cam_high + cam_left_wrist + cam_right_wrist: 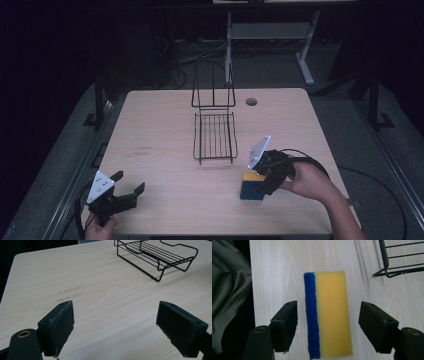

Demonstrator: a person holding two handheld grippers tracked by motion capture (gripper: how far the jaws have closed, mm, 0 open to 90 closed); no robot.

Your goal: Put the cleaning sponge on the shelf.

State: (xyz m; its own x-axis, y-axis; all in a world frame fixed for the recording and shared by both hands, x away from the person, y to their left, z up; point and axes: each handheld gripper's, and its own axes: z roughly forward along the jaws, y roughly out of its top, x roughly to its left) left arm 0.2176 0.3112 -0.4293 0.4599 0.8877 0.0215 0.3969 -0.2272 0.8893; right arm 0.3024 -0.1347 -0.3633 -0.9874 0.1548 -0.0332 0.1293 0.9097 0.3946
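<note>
A yellow sponge with a blue scouring layer [327,315] stands on edge on the wooden table [165,130], near its front right [251,187]. My right gripper [328,320] is open, its jaws on either side of the sponge without touching it; in the high view it hovers right over the sponge [265,172]. A black wire rack [215,135] sits at mid-table, also seen in the left gripper view [157,257]. My left gripper [115,330] is open over bare table at the front left [125,186].
The rack has an upright wire back [213,90] on its far side. A round cable hole [251,102] lies in the table to the rack's right. Faint marks [70,293] show on the wood ahead of the left gripper. The near table edge is close to the sponge.
</note>
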